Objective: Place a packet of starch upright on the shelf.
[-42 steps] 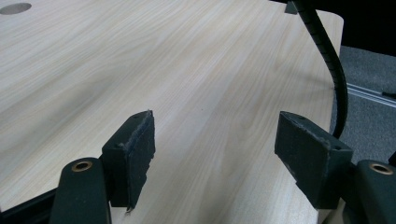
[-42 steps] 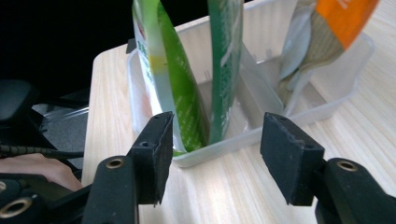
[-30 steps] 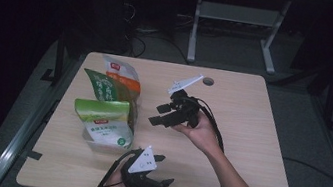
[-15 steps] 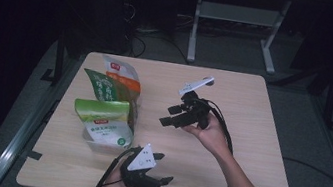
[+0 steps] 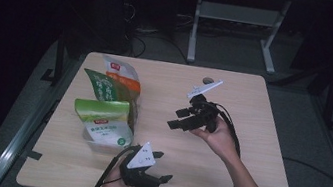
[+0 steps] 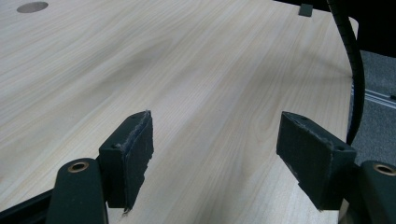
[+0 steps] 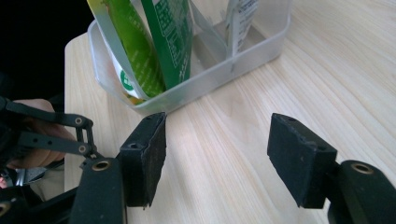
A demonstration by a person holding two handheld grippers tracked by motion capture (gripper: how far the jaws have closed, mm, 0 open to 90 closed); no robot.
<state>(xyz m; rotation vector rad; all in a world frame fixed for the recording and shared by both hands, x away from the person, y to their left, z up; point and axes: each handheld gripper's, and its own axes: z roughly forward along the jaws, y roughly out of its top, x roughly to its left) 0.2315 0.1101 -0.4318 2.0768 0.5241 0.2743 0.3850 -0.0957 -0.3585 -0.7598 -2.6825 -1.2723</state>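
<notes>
You are looking at a pale wooden surface (image 5: 241,186) with a round hole (image 5: 208,80) near its far edge. Beyond it, on the dark floor, a grey metal stand (image 5: 235,28) is standing, with cables (image 5: 148,35) lying beside it.

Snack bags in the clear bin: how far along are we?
Done: three snack bags stand in the clear bin. In hand: nothing; the right gripper points its open, empty jaws at the bin, apart from it. The left gripper is open over bare table. Left: reaching and gripping a bag.
</notes>
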